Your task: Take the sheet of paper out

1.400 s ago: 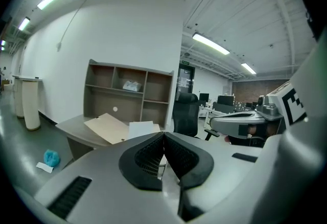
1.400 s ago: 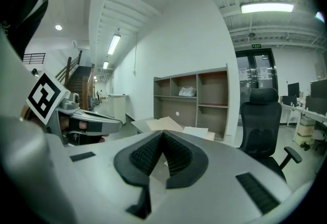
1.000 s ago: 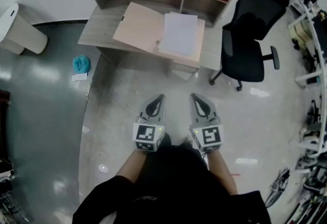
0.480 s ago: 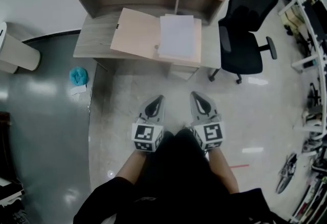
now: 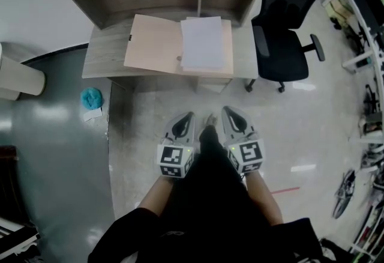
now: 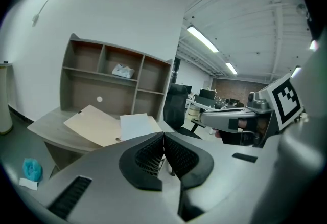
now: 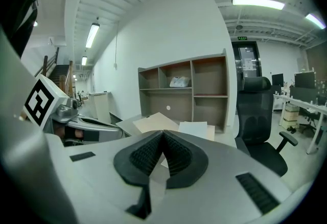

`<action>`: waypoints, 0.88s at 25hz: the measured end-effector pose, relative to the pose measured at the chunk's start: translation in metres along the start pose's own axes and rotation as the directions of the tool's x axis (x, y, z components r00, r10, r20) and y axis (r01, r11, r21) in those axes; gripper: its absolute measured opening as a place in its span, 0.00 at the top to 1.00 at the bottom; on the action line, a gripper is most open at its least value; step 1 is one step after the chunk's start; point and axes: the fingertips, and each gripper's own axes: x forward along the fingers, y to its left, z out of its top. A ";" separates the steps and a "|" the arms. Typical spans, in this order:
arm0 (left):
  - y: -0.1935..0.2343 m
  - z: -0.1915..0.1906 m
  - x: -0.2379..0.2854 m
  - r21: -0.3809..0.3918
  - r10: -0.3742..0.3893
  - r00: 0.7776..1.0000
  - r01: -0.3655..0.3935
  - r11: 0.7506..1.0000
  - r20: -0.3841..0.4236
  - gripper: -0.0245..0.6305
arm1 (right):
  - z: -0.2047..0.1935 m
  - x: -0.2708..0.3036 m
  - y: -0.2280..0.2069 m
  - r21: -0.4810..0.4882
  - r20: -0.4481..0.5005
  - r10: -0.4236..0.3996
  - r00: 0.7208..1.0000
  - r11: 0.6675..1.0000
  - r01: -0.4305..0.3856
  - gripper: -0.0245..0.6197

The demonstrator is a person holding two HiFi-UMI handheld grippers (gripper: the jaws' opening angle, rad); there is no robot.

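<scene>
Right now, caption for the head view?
Left gripper and right gripper, both shut, held short of the desk; sheet lies on open folder.

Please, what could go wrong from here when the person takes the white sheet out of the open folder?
1. The sheet of paper lies flat on the open folder, so the jaws may slip or crease it.
2. The folder lies loose on the desk; a pull could drag it along.
3. The left gripper and right gripper are both shut; reaching in without opening would only push the paper.
</scene>
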 end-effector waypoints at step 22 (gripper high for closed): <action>0.042 0.023 0.142 -0.018 0.013 0.985 -0.017 1.000 -0.172 0.90 | -0.019 0.115 -0.107 0.157 -0.126 0.074 0.989 0.986 -0.054 0.94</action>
